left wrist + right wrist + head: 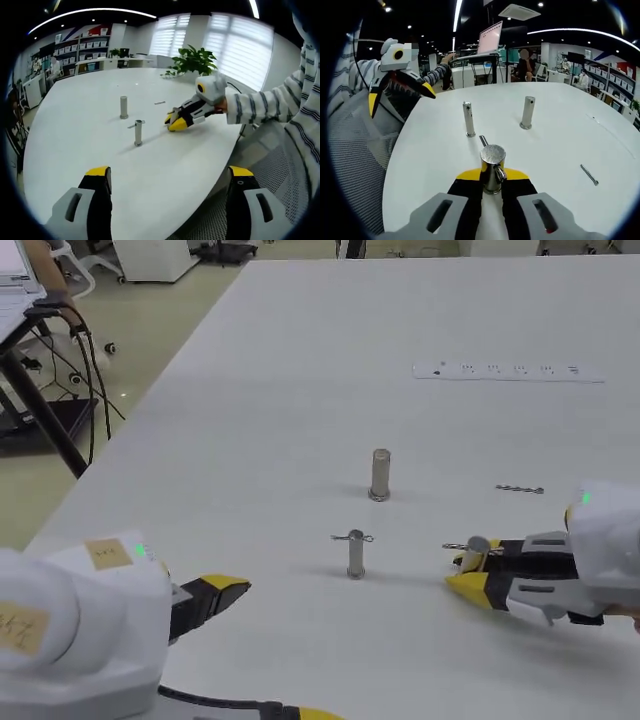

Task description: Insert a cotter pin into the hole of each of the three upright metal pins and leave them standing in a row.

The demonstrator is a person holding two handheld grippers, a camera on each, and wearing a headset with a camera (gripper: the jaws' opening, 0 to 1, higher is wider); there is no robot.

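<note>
Right hand-held gripper (493, 178) clamps metal pin (493, 156) upright, cotter pin (483, 140) crosswise.

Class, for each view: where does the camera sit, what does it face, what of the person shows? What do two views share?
Head view: headset, looking down at the table; left gripper and right gripper show.
Left gripper view: behind its open jaws, facing the right gripper and a striped sleeve.
Right gripper view: behind jaws shut on a metal pin, facing the left gripper.
Shared: two standing pins.
</note>
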